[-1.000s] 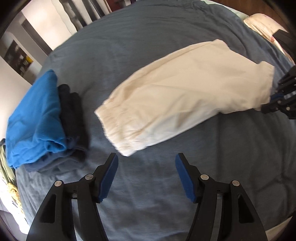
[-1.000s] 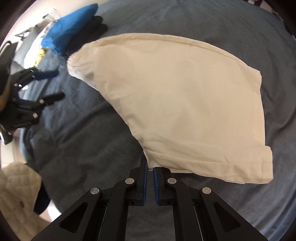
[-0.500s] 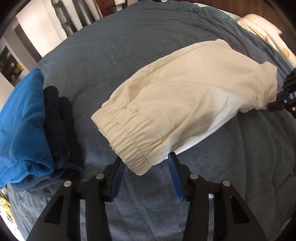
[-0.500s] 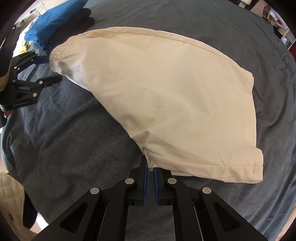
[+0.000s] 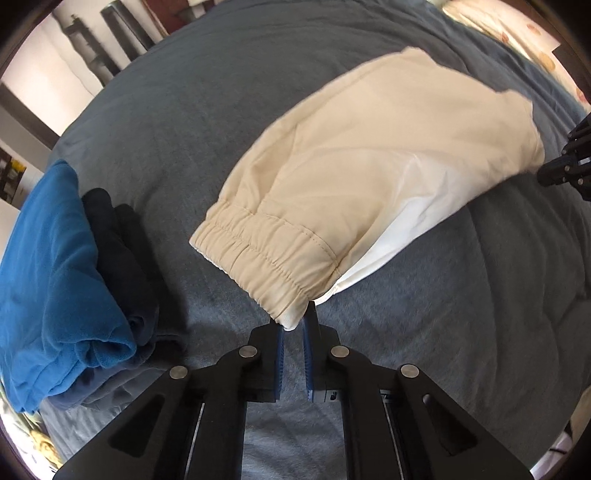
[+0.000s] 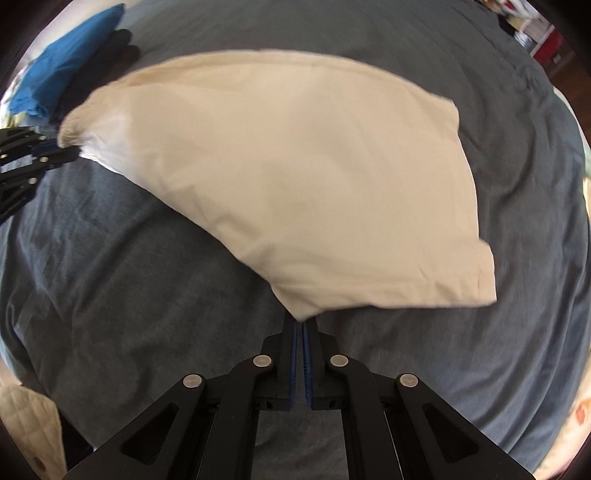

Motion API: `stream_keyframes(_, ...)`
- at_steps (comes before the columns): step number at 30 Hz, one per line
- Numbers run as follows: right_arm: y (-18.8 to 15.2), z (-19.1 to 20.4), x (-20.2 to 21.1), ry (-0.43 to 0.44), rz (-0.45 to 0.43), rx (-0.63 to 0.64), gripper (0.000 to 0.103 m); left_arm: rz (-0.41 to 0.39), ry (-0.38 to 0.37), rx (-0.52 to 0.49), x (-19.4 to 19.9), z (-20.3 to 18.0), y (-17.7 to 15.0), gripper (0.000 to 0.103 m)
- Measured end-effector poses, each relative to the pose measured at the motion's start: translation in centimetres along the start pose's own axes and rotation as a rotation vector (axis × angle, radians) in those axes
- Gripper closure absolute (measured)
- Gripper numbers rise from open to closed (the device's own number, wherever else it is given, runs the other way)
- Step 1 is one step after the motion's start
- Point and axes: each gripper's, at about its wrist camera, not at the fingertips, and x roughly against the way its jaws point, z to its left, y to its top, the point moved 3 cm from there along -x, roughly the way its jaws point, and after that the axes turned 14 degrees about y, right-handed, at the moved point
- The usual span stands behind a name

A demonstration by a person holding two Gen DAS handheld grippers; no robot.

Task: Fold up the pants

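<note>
Cream pants (image 5: 369,166), folded in half lengthwise with white lining showing, lie across a grey-blue bed cover (image 5: 443,332). My left gripper (image 5: 293,321) points steeply down at the near corner of the elastic waistband. Its jaws are closing, and the corner sits pinched between the blue pads. The right wrist view shows that gripper (image 6: 55,155) at the left end of the pants (image 6: 314,177). My right gripper (image 6: 300,325) is shut on the pants' lower edge near the leg end. In the left wrist view it (image 5: 554,173) shows at the far right.
A folded blue fleece (image 5: 48,280) and dark garments (image 5: 118,251) are stacked left of the waistband. A patterned pillow (image 5: 517,29) lies at the far right of the bed. A cream quilted cloth (image 6: 26,424) hangs off the bed's near-left edge.
My left gripper moved in to the waistband corner, and its wide jaws narrowed onto it. The right gripper kept its grip, and the pants shifted slightly in its view.
</note>
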Motion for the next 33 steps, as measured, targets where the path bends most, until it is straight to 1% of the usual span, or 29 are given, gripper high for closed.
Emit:
stream_keyframes(1, -0.3, -0.2, -0.3, -0.005, 0.01, -0.015, 0.102, 0.017, -0.002, -0.008, -0.2, -0.1, 0.0, 0.093)
stream_keyframes(2, -0.5, -0.4, -0.6, -0.014, 0.019, -0.036, 0.102, 0.039, 0.007, -0.024, -0.5, -0.3, 0.0, 0.089)
stream_keyframes(4, -1.1, -0.4, -0.8, -0.029, 0.026, -0.06, 0.101, 0.082, 0.052, -0.037, -0.8, -0.4, -0.1, 0.08)
stream_keyframes(5, -1.4, -0.4, -0.5, -0.039, 0.019, -0.086, 0.101, 0.108, 0.079, -0.044, -0.9, -0.4, -0.3, 0.07)
stream_keyframes(6, -1.6, -0.3, -0.3, -0.044, 0.018, -0.105, 0.101, 0.115, 0.098, -0.042, -0.7, -0.3, -0.5, 0.065)
stream_keyframes(8, -2.1, 0.0, 0.9, -0.064, -0.009, -0.121, 0.101, 0.111, 0.133, -0.04, 0.4, -0.1, -0.8, 0.064)
stream_keyframes(9, -2.2, 0.7, 1.7, -0.068, -0.038, -0.115, 0.101, 0.098, 0.157, -0.036, 1.2, 0.1, -1.0, 0.064)
stream_keyframes(10, -2.3, 1.4, 2.3, -0.064, -0.069, -0.11, 0.101, 0.066, 0.181, -0.022, 2.3, 0.4, -0.8, 0.064)
stream_keyframes(11, -2.2, 1.8, 3.0, -0.059, -0.103, -0.107, 0.101, 0.024, 0.183, -0.002, 3.5, 0.7, -0.6, 0.064)
stream_keyframes(12, -2.1, 2.2, 3.9, -0.046, -0.152, -0.105, 0.101, -0.006, 0.175, 0.015, 4.2, 0.9, -0.3, 0.064)
stream_keyframes(14, -1.8, 2.0, 5.0, -0.014, -0.215, -0.12, 0.101, -0.08, 0.152, 0.064, 5.5, 1.4, 0.4, 0.064)
stream_keyframes(15, -1.6, 1.8, 5.4, 0.01, -0.249, -0.133, 0.101, -0.098, 0.139, 0.074, 5.5, 1.4, 0.7, 0.064)
stream_keyframes(17, -1.1, 1.4, 5.4, 0.026, -0.29, -0.152, 0.101, -0.124, 0.106, 0.082, 5.2, 1.1, 1.2, 0.064)
stream_keyframes(19, -0.3, 1.1, 4.9, 0.024, -0.303, -0.166, 0.101, -0.136, 0.082, 0.081, 4.3, 0.5, 1.6, 0.065)
stream_keyframes(21, 0.2, 0.4, 4.1, 0.036, -0.319, -0.178, 0.101, -0.128, 0.054, 0.082, 2.9, 0.0, 2.0, 0.066)
stream_keyframes(22, 1.4, 0.5, 3.4, 0.038, -0.318, -0.186, 0.101, -0.119, 0.057, 0.08, 2.0, -0.2, 2.0, 0.066)
stream_keyframes(24, 2.1, -0.4, 2.2, 0.028, -0.302, -0.201, 0.101, -0.093, 0.053, 0.07, 0.7, -0.5, 2.1, 0.065)
stream_keyframes(26, 2.3, -1.3, 1.1, -0.025, -0.282, -0.207, 0.101, -0.051, 0.02, 0.086, -0.7, -0.6, 2.1, 0.064)
stream_keyframes(28, 2.4, -1.9, 0.1, -0.047, -0.263, -0.224, 0.101, -0.022, -0.005, 0.105, -1.5, -0.7, 2.0, 0.063)
stream_keyframes(29, 2.4, -2.1, -0.3, -0.052, -0.254, -0.233, 0.101, -0.018, -0.002, 0.105, -1.6, -0.8, 2.0, 0.059)
stream_keyframes(30, 2.3, -2.1, -0.7, -0.058, -0.243, -0.235, 0.101, -0.014, 0.007, 0.103, -1.7, -0.8, 1.9, 0.052)
stream_keyframes(32, 2.1, -2.2, -1.1, -0.07, -0.235, -0.237, 0.101, 0.011, 0.021, 0.094, -2.0, -0.8, 1.8, 0.045)
stream_keyframes(33, 2.1, -2.3, -1.2, -0.082, -0.23, -0.244, 0.101, 0.022, 0.023, 0.092, -2.0, -0.8, 1.7, 0.043)
